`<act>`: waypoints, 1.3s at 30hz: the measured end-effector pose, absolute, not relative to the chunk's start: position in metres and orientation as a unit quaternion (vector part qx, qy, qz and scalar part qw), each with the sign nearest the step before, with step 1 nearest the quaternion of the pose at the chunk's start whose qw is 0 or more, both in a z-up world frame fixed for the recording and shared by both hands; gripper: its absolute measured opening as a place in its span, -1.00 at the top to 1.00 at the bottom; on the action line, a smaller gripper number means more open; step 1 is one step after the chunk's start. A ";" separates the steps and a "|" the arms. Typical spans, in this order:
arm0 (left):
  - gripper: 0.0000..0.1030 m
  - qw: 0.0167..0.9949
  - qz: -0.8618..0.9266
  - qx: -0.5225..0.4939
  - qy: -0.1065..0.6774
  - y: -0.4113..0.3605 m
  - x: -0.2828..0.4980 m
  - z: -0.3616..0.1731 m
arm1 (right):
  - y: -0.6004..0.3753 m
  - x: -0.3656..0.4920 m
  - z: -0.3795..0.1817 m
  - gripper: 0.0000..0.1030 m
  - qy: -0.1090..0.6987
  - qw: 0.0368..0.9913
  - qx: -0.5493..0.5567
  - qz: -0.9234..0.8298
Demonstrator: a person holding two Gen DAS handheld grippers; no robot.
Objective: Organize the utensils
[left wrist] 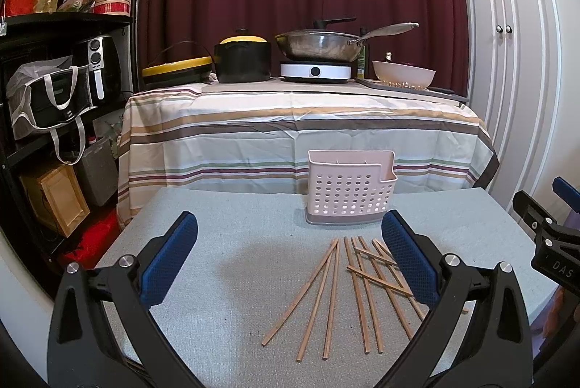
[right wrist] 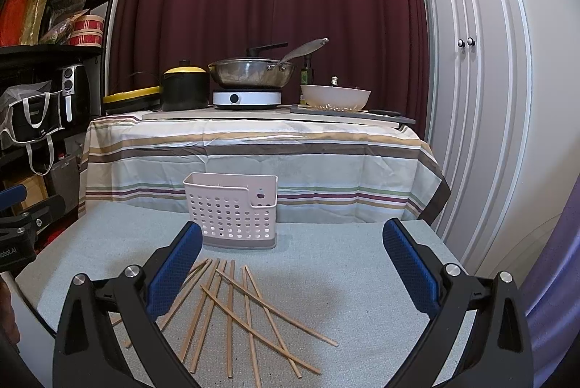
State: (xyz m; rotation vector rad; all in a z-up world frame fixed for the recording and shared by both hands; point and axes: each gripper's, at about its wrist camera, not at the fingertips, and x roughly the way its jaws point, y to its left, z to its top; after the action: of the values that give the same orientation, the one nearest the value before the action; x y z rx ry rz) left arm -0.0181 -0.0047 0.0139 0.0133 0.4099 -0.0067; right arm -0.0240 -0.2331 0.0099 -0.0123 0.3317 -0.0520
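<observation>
Several wooden chopsticks [left wrist: 357, 290] lie fanned out on the grey table [left wrist: 224, 243], some crossing each other; they also show in the right wrist view [right wrist: 232, 312]. A pale pink perforated utensil holder [left wrist: 349, 190] stands upright behind them, seen too in the right wrist view [right wrist: 233, 208]. My left gripper [left wrist: 290, 243] is open and empty, above the table just left of the chopsticks. My right gripper [right wrist: 291, 252] is open and empty, above the table right of the chopsticks. The right gripper's body [left wrist: 551, 243] shows at the left view's right edge.
Behind stands a table with a striped cloth [left wrist: 301, 130] carrying a black pot [left wrist: 243, 60], a wok on a hotplate [left wrist: 319, 45] and a white bowl [left wrist: 404, 74]. Black shelves [left wrist: 54, 79] stand left, white cupboard doors [right wrist: 467, 98] right.
</observation>
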 end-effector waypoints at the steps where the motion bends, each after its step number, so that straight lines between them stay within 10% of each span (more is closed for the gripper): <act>1: -0.93 0.979 -0.004 0.007 0.204 -0.005 -0.018 0.014 | -0.233 -0.024 0.009 -0.89 0.165 0.986 -0.006 -0.026; 39: -0.93 0.979 -0.003 0.004 0.203 -0.005 -0.022 0.013 | -0.233 -0.023 0.008 -0.89 0.166 0.986 -0.006 -0.025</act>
State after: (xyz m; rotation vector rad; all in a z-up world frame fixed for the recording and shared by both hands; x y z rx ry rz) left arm -0.0220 -0.0048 0.0125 0.0075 0.4081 -0.0060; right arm -0.0235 -0.2326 0.0078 -0.0113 0.3329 -0.0503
